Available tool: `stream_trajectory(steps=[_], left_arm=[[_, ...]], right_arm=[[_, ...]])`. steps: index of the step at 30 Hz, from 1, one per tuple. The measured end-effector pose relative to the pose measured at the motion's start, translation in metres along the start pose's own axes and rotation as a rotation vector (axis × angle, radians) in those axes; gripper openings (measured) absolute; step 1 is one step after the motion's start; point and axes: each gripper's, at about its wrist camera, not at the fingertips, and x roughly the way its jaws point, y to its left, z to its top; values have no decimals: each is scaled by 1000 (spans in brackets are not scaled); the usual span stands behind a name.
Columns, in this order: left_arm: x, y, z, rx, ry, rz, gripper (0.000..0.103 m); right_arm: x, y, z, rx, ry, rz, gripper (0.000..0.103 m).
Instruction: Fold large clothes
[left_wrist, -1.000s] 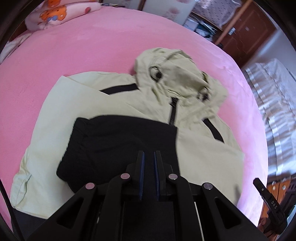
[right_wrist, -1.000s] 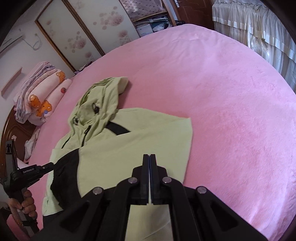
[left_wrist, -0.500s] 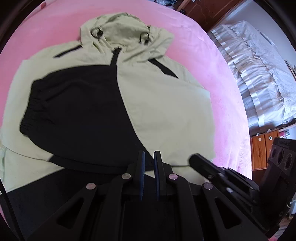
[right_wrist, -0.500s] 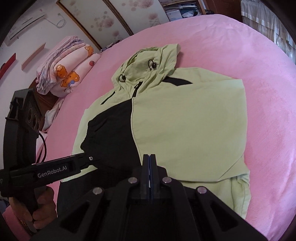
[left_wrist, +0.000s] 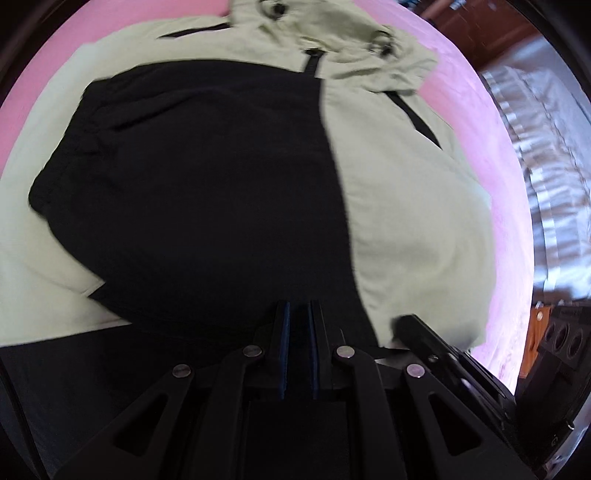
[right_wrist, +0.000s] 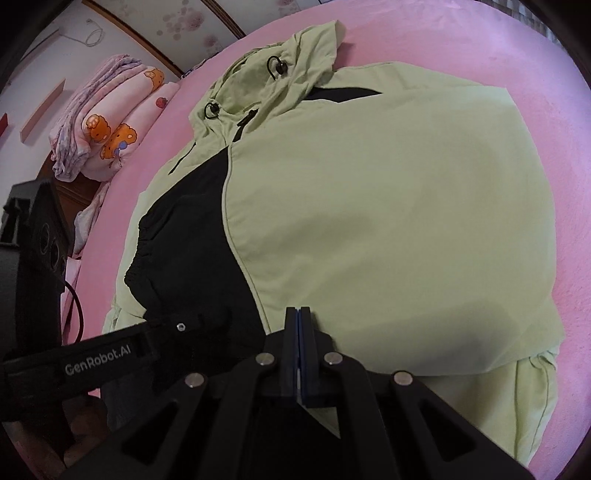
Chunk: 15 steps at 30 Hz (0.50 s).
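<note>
Both grippers had come down and forward toward the near hem of the jacket (right_wrist: 388, 206) compared with a second earlier. Back then the whole garment sat small in both wrist views with plenty of pink bed (right_wrist: 498, 55) around it; now it filled most of each frame.

Jacket location: flat on the bed, hood (right_wrist: 280, 74) at the far end, near the stacked bedding (right_wrist: 110, 122). Both sleeves were already folded in across the body: the black sleeve (left_wrist: 207, 192) lay over the left half, the pale green one over the right half.

Left gripper (left_wrist: 298, 314): jaws nearly closed, only a narrow slit between the pads, nothing visibly held. It hung over the black panel at the hem. Contact with the cloth couldn't be judged from the blurred left wrist view.

Right gripper (right_wrist: 299, 314): jaws fully shut, pads together, empty. It sat over the hem at the seam where black meets green.

The two tools were near each other, each visible at the edge of the other's camera.

My read: sleeve folds were done, and the approach put both hands in place for the bottom-to-top fold. Both jaws would need to open before they could pinch the hem. Risk: grabbing only the top layer and dragging the folded sleeves out of place.
</note>
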Motion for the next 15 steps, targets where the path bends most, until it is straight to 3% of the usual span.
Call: stream_trajectory(steps=[5,8,11,15], left_arm=[[-11,32,1,-94,-40,30,7],[-19,50,5,-131,-79,82,7],[-25,63,9,-179,-95,85,7],[-34,64,13,-172,-146,197,7]], right_arm=[[-11,-15,-4,-1,7,-14,0],[-23,-26,-5,-13,-4,-68,0],[-35,-45,-5,-4,-20,-133,0],[-48,-72,-5,47,-30,-151,0]])
